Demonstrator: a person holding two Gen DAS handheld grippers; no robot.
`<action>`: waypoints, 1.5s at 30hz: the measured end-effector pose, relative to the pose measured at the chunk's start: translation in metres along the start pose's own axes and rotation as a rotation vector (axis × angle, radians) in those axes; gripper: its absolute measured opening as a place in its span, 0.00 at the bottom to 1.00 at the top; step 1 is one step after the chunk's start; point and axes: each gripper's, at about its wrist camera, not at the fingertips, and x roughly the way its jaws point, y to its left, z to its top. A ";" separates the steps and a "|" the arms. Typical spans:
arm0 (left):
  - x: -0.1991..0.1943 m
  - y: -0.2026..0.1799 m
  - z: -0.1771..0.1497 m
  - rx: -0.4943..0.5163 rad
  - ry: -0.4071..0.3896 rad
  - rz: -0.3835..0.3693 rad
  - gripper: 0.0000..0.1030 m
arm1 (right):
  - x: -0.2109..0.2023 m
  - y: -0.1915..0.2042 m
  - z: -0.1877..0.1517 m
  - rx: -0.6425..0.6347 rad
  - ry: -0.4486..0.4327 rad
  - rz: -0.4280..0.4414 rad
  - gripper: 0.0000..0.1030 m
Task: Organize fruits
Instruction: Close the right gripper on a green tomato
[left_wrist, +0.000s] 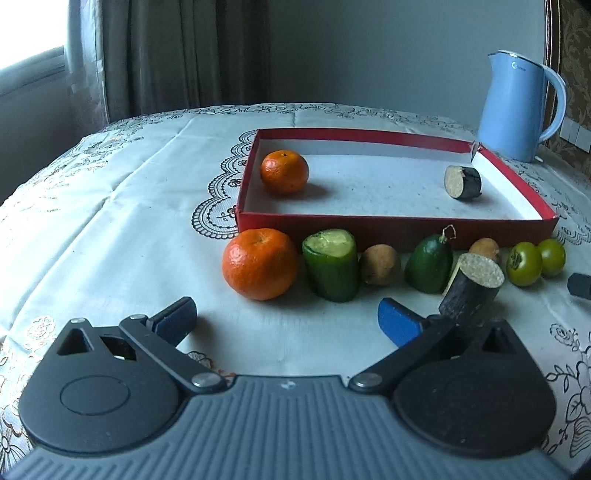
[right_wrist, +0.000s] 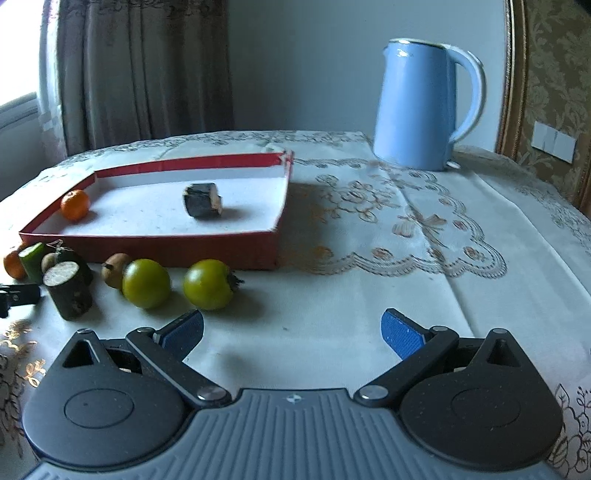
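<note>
A red tray (left_wrist: 399, 227) (right_wrist: 166, 248) holds a tangerine (left_wrist: 284, 171) (right_wrist: 75, 205) and a short dark sugarcane piece (left_wrist: 463, 182) (right_wrist: 202, 205). In front of it lie a row: a tangerine (left_wrist: 260, 263), a cut cucumber piece (left_wrist: 332, 264), a brown fruit (left_wrist: 380, 265), a dark green piece (left_wrist: 429, 264), a sugarcane stub (left_wrist: 472, 291) (right_wrist: 68, 291), another brown fruit (left_wrist: 487, 248) and two green fruits (left_wrist: 523, 263) (right_wrist: 146, 283) (right_wrist: 208, 284). My left gripper (left_wrist: 286, 317) is open, just short of the row. My right gripper (right_wrist: 293, 330) is open over bare cloth, right of the green fruits.
A blue kettle (left_wrist: 517, 107) (right_wrist: 421, 105) stands behind the tray at the right. The table wears a white embroidered cloth (left_wrist: 110, 221) (right_wrist: 406, 240). Curtains and a window lie beyond the far edge. The left gripper's finger (right_wrist: 18, 295) shows at the left of the right wrist view.
</note>
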 end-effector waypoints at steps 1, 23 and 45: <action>0.000 0.000 0.000 -0.001 0.000 0.000 1.00 | -0.001 0.004 0.001 -0.011 -0.010 0.003 0.98; 0.000 0.000 0.000 -0.001 -0.001 0.000 1.00 | 0.029 0.046 0.019 -0.092 0.028 0.074 0.35; 0.000 0.000 0.000 -0.001 -0.001 0.000 1.00 | 0.003 0.046 0.023 -0.104 -0.105 0.018 0.33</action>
